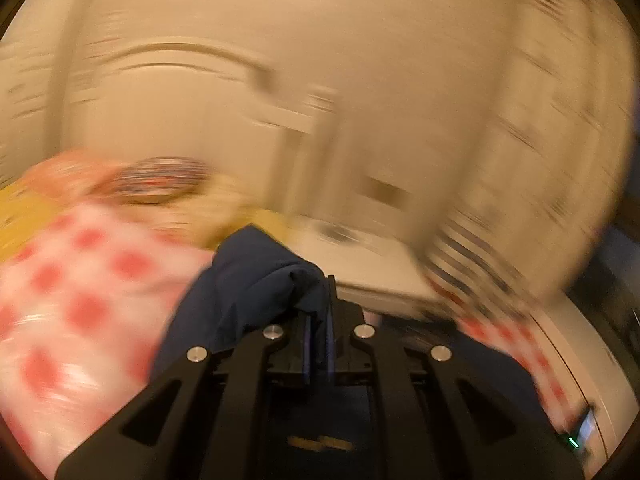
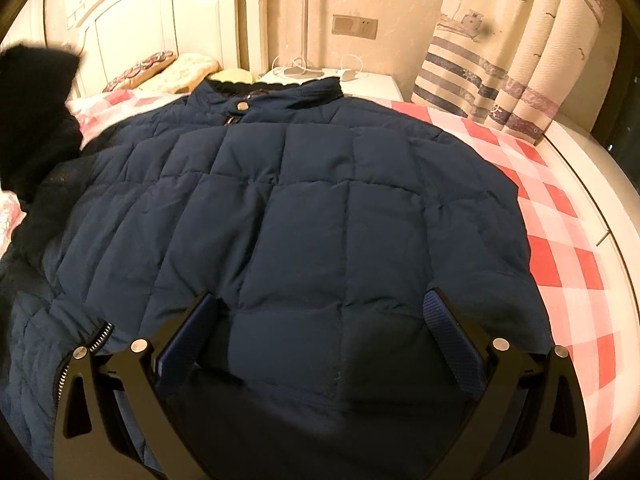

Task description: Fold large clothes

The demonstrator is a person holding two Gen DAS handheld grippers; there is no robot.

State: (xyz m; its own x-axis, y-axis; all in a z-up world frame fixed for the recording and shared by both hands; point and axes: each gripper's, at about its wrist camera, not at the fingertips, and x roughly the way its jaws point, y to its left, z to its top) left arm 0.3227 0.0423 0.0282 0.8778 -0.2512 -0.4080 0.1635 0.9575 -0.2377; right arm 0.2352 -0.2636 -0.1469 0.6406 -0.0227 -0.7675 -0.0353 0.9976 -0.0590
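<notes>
We judge the main risk here to be the pinched fold slipping out: the left gripper (image 1: 318, 300) is clenched on a bunched fold of the navy jacket (image 1: 248, 280), and only a small puff of padded fabric sits between the pads, so the weight of the coat dragging behind could pull it free. The left wrist view is heavily smeared, so we cannot tell which part of the garment is held; a sleeve or side panel seems likely. A second risk, as we read it: slick quilted fabric may slide across the checked bedsheet (image 2: 560, 248) instead of creasing, leaving a skewed fold, and the trapped air in the padding may spring the fold open. The right gripper (image 2: 320, 332) stands with its jaws wide apart just above the lower hem area, grasping nothing, so it is not pinning the coat; if the left side is lifted across, the whole body may shift. The jacket (image 2: 280, 200) lies spread flat on the bed, collar (image 2: 276, 94) toward the headboard (image 2: 140, 20), snap visible at the neck, zipper teeth (image 2: 98, 338) showing at the lower left edge. A dark mass at the left of that view may be lifted fabric; we cannot tell.
</notes>
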